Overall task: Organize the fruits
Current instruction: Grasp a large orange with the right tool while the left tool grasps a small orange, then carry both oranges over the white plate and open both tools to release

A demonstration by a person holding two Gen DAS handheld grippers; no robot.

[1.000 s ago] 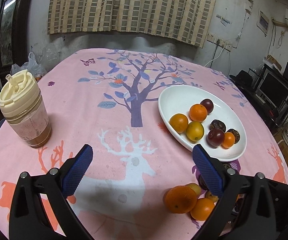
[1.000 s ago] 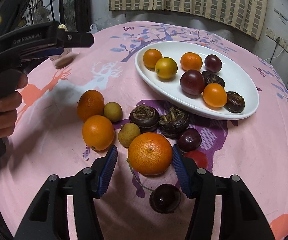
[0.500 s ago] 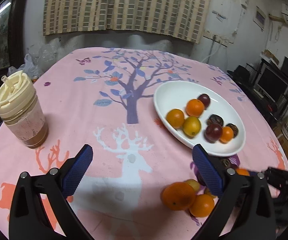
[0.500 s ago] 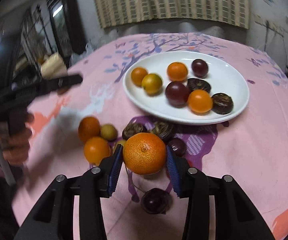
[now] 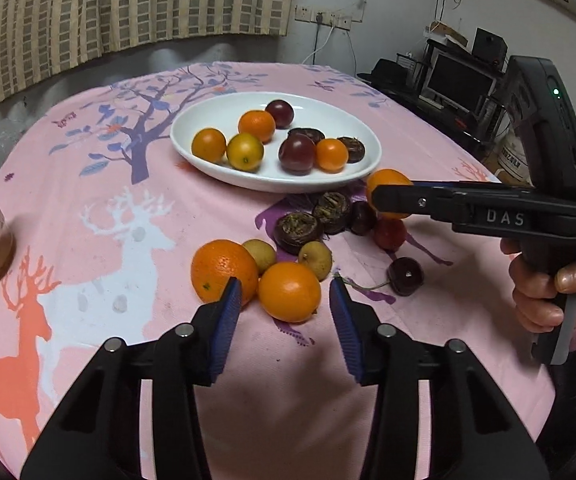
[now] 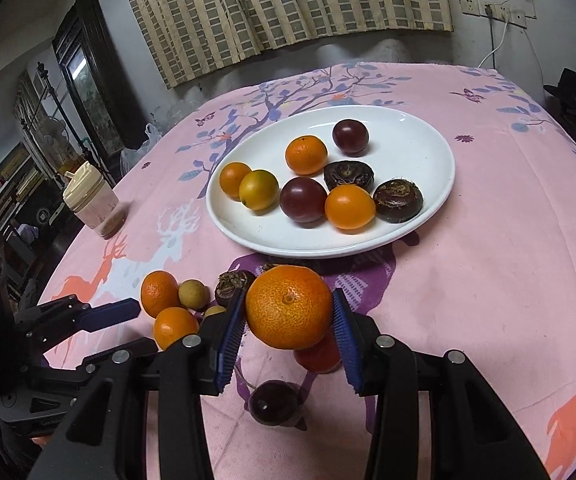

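The right tongs point(image 6: 288, 320) clamp a large round orange tangerine point(image 6: 289, 306) between their blue ribbed pads, lifted clear of the pink printed cloth on the desk point(image 6: 468, 280) and aimed toward the white oval ceramic plate point(image 6: 416, 140), probably because that is where sorted fruit collects. The plate already carries small oranges, dark plums and brown water chestnuts. The left tongs point(image 5: 286, 304) have just been closing to a narrow gap around a smaller smooth orange point(image 5: 289, 291) resting on the cloth; the pads sit beside it without pressing yet. A bigger dimpled orange point(image 5: 220, 268) sits just left of it, so a clean approach matters.
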